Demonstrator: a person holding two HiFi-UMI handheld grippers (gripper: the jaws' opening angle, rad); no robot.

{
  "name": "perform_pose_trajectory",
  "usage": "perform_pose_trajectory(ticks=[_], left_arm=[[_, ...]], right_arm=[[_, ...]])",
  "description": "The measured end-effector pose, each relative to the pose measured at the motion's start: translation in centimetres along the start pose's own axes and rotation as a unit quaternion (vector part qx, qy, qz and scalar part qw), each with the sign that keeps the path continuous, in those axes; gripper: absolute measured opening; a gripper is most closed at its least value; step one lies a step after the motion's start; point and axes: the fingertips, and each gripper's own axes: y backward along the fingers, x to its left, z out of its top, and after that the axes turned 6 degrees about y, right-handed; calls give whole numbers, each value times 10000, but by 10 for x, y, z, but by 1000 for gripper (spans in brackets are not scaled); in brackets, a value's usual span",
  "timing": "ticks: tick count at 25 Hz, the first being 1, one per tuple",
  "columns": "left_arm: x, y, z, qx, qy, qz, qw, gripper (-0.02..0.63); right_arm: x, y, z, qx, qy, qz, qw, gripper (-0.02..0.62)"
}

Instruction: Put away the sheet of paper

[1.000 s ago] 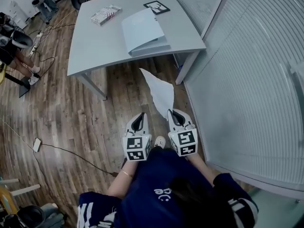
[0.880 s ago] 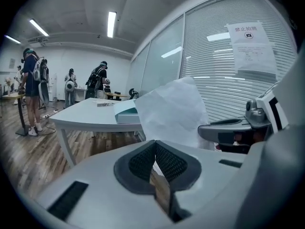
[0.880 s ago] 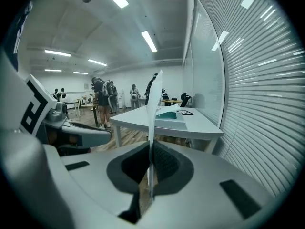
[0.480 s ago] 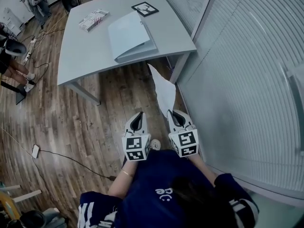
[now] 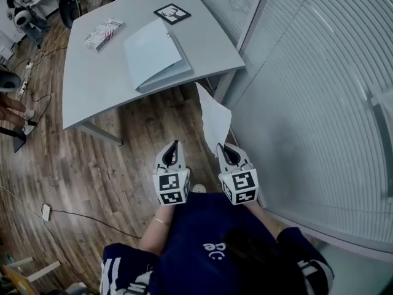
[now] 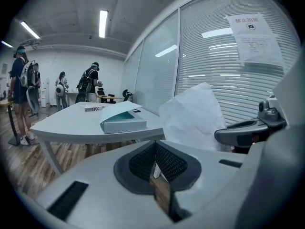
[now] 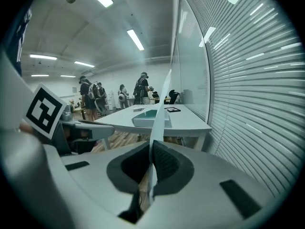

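My right gripper (image 5: 225,150) is shut on a white sheet of paper (image 5: 214,119), which stands up from the jaws toward the table. In the right gripper view the sheet of paper (image 7: 159,109) runs edge-on out of the right gripper (image 7: 151,162). My left gripper (image 5: 172,150) is shut with nothing in it and rides beside the right one; the left gripper (image 6: 155,162) sees the sheet of paper (image 6: 193,116) to its right. A pale blue folder box (image 5: 153,55) with its lid ajar lies on the grey table (image 5: 92,72) ahead.
A glass wall with white blinds (image 5: 319,103) runs along the right. On the table lie a framed marker card (image 5: 172,13) and a small printed packet (image 5: 102,34). Cables (image 5: 86,217) trail over the wooden floor at left. People (image 6: 21,94) stand far off.
Both grippers and the paper have come nearer to the table's near corner; the table sits lower and further left in the head view. The grip is unchanged.
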Motion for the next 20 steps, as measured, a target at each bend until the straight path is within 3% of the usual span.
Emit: perform_pose_trajectory(ticks=[9, 14, 20], left_arm=[[37, -69, 35, 90, -105, -123, 9998, 5], [54, -102, 62, 34, -381, -191, 9991, 5], [80, -135, 75, 238, -474, -267, 9982, 5]], right_arm=[[-27, -56, 25, 140, -67, -302, 9994, 9], [-39, -90, 46, 183, -88, -412, 9989, 9], [-47, -127, 66, 187, -147, -612, 9978, 9]])
